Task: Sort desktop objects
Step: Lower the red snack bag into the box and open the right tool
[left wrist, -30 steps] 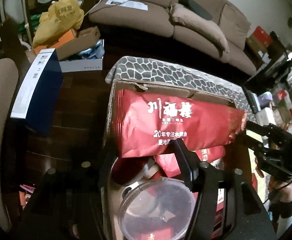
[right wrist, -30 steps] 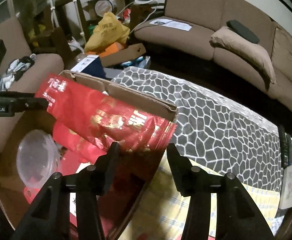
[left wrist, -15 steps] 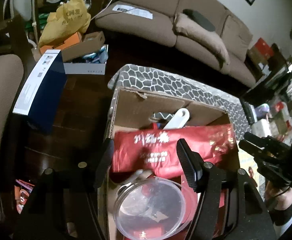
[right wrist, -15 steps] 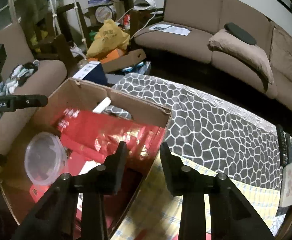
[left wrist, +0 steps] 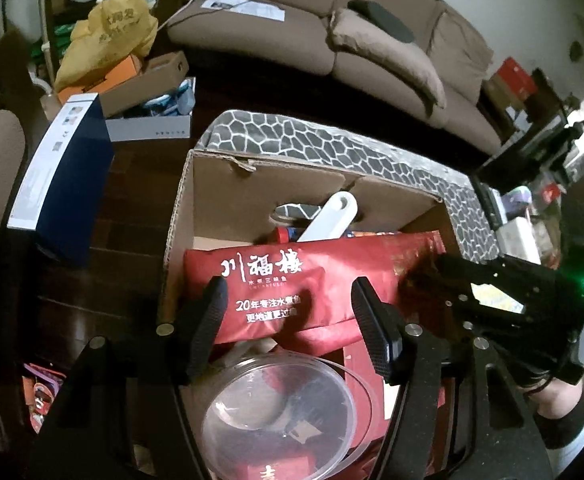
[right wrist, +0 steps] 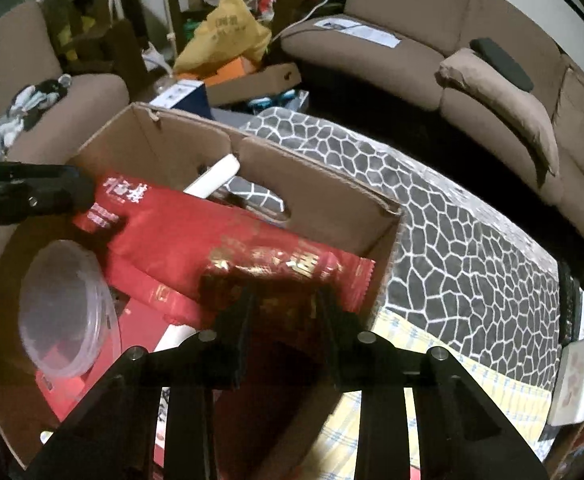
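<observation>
A red foil pouch [left wrist: 292, 280] with white lettering lies across the open cardboard box [left wrist: 252, 160]. My left gripper [left wrist: 288, 312] hovers over the pouch's left half, open, with a finger on each side and neither pad pressing. My right gripper [right wrist: 286, 300] is at the pouch's [right wrist: 196, 240] crumpled right end. Its jaws are closing with that end between them, and the pads touch the foil. The right gripper [left wrist: 431, 280] also shows in the left wrist view. A clear round plastic container [left wrist: 284, 412] sits in the box below the pouch.
A white handle [left wrist: 331, 220] leans on the box's far wall by its cut-out. The box stands on a table with a grey cobble-pattern cloth [right wrist: 471, 240] and a yellow checked cloth [right wrist: 431, 380]. A blue carton [left wrist: 68, 184] stands on the floor to the left. A brown sofa [right wrist: 411, 20] is behind.
The red pouch, held high near the camera a second ago, has dropped to lie across the box. The right fingers have narrowed and come down onto its right end.
</observation>
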A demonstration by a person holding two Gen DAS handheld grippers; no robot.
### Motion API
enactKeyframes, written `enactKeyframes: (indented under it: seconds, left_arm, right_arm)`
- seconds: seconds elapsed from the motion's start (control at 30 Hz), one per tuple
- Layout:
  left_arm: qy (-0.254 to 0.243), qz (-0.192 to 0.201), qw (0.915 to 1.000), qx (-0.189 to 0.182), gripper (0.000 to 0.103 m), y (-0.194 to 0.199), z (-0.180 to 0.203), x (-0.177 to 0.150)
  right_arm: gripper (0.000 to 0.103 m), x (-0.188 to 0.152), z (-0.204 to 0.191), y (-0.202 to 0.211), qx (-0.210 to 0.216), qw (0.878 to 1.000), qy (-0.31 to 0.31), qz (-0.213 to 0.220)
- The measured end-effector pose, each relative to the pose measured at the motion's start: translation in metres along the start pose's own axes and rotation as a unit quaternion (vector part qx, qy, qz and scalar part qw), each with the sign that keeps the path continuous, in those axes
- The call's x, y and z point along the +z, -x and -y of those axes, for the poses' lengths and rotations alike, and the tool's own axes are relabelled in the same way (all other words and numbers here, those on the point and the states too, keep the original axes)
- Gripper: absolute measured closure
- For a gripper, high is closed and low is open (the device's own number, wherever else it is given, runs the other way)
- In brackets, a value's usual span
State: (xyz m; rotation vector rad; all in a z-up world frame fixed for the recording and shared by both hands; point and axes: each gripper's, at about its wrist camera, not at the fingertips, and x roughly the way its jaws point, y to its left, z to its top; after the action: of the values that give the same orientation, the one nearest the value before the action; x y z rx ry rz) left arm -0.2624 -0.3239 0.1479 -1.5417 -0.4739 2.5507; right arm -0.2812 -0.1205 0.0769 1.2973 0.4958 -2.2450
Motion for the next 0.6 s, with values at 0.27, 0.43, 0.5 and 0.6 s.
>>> enactKeyframes:
  seconds: [0.27, 0.43, 0.5, 0.6]
  left_arm:
    - [0.001, -0.001, 1.0, -0.002, 0.041, 0.002, 0.002, -0.005]
    - [0.0, -0.002, 1.0, -0.001, 0.041, 0.006, 0.005, -0.009]
    - [-0.002, -0.004, 1.0, 0.0, 0.041, 0.007, 0.007, -0.01]
    - [-0.009, -0.019, 0.9997, 0.011, 0.041, 0.002, 0.011, -0.014]
  right_arm:
    - [0.073, 0.002, 0.0, -0.005, -0.002, 1.0, -0.008, -0.01]
    - [0.073, 0.001, 0.003, 0.019, 0.006, 1.0, -0.018, 0.012]
    - [0.072, 0.0, 0.004, 0.028, 0.006, 1.0, -0.021, 0.017]
    - [0.07, -0.006, 0.006, 0.043, 0.012, 0.999, -0.028, 0.021]
